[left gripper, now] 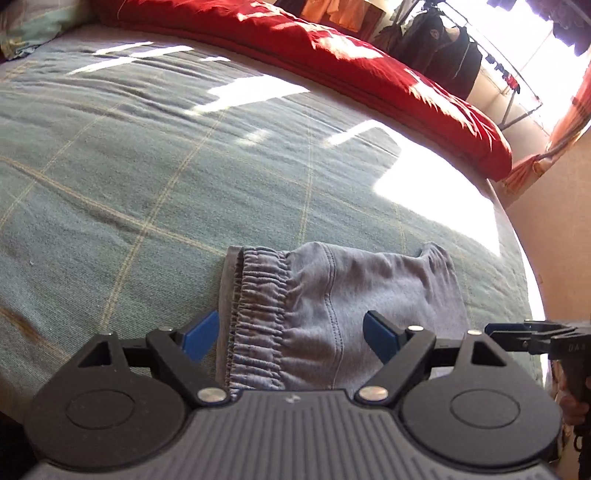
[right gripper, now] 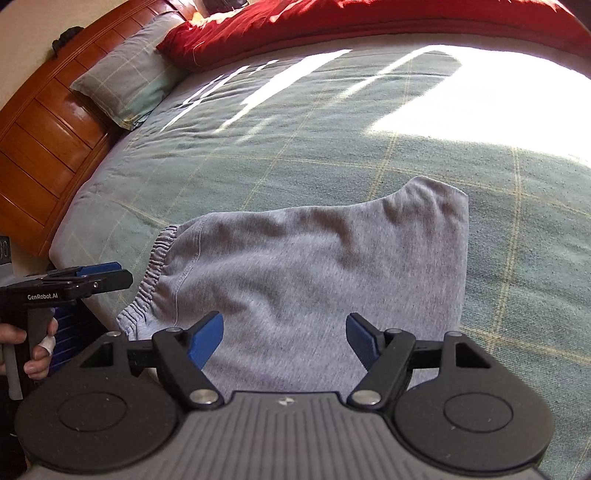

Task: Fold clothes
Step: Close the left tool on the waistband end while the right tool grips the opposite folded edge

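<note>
The grey shorts (left gripper: pixel 332 317) lie folded into a compact rectangle on the green checked bed cover (left gripper: pixel 147 184), close to the bed's near edge. That looks deliberate: both hands can reach them there without leaning over the bed.

The left gripper (left gripper: pixel 291 334) hangs above the gathered waistband (left gripper: pixel 258 317), which runs just inside its left pad; the cloth passes beneath both blue pads (left gripper: pixel 201 338). Its jaws are spread wide and pinch nothing, and no fabric is lifted.

To the right of it, the right gripper (right gripper: pixel 284 338) points down at the plain middle of the shorts, the folded hem end (right gripper: pixel 436 192) lying ahead of its fingertips and to the right. It too is spread wide and empty, with cloth below the pads but not between them.

The fold seems finished or nearly so; a red quilt (right gripper: pixel 332 26) lies far ahead of both.
</note>
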A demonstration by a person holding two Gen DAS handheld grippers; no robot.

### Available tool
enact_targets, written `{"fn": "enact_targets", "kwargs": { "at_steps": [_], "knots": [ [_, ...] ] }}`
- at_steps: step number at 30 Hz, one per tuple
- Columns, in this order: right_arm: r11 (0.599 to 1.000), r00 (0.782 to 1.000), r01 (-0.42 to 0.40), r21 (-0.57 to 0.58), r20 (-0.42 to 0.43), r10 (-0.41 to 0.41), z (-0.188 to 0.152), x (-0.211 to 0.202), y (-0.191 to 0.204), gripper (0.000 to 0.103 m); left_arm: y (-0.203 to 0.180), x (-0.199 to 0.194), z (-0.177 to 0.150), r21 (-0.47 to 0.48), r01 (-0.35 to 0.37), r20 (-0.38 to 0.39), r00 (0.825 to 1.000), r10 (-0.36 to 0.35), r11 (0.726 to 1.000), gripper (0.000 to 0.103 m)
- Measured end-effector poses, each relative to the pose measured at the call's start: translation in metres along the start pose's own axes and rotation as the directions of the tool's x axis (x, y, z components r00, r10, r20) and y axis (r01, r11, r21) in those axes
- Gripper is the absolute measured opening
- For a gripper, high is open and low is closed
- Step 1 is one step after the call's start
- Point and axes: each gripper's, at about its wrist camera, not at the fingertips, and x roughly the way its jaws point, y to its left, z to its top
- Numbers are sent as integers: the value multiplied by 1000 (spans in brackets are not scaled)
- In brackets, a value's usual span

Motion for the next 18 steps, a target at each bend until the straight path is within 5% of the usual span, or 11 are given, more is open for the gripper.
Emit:
{"fn": "enact_targets", "kwargs": {
  "at_steps": [4, 6, 18],
  "knots": [
    [998, 1000, 17, 55, 13, -18, -5, -8, -25, 79, 36, 26, 10, -157, 94, -75, 991, -107, 983, 81],
    [996, 999, 24, 88, 20, -26, -7, -11, -36, 79, 48, 42, 8, -196, 80, -119, 987, -104, 977, 81],
    [964, 997, 65, 259, 25, -74, -25, -7, -84, 79, 64, 92, 20, -260, 203, -154, 956, -248, 944, 81]
  ]
}}
